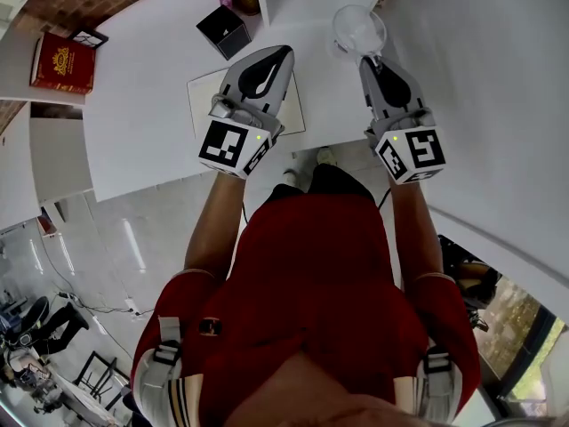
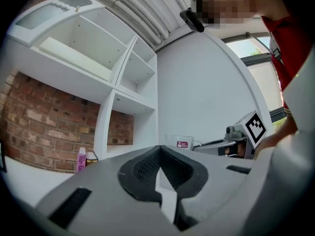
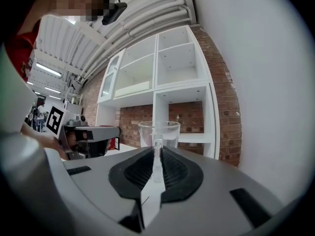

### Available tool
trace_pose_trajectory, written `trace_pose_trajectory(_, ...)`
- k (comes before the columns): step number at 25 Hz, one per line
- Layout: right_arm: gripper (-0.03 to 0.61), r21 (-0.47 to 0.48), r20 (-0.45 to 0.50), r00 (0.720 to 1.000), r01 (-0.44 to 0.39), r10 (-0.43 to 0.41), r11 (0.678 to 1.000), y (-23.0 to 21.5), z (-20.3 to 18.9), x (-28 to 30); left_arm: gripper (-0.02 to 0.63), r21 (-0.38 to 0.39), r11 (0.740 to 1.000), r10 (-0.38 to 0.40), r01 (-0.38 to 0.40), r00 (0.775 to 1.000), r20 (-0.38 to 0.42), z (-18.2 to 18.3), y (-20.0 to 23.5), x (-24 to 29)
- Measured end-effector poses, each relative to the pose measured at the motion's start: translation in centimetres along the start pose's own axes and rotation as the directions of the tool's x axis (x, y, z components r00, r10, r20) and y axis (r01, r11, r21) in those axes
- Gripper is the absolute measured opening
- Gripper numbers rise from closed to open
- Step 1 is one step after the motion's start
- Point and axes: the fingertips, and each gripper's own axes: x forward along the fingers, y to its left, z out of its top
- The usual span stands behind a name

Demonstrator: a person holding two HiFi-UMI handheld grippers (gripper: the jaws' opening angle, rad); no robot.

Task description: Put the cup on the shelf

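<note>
1. the right gripper (image 3: 157, 150) has its jaws clenched on the handle of the clear cup (image 3: 159, 132), which stands upright just beyond the tips.
2. the left gripper (image 2: 159, 149) has its jaws pressed together with nothing between them, and it hovers beside the right one.
3. step in hand, as i judge it: carrying the cup toward the white shelf (image 3: 173, 90); it is not yet placed.
4. the next move calls for bringing the cup level into an open bay, setting its base flat, then loosening the grip.
5. only the right gripper view shows the handle in the grip. only the left gripper view shows the cup's red label (image 2: 182, 144). only the head view shows the table (image 1: 151, 87) with its black box (image 1: 223, 30) and red book (image 1: 62, 62).
</note>
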Motion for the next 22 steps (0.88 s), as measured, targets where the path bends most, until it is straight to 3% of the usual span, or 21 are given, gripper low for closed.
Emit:
trace_pose_trajectory(11,0.025,-0.037,-0.05,0.994,-0.102,0.1,0.994,-6.0,-3.4,5.1,0.005,0.006,0.991,0.136,-0.136,0.99,-0.024,-2.7,2.4,5.3)
trace_pose_trajectory(22,0.025,-0.01,-0.076,0.977,-0.199,0.198,0.98,-9.3,-5.7,8.1,0.005,0.013,0.97,0.243,-0.242,0.967,-0.072,-5.9,2.9,8.9)
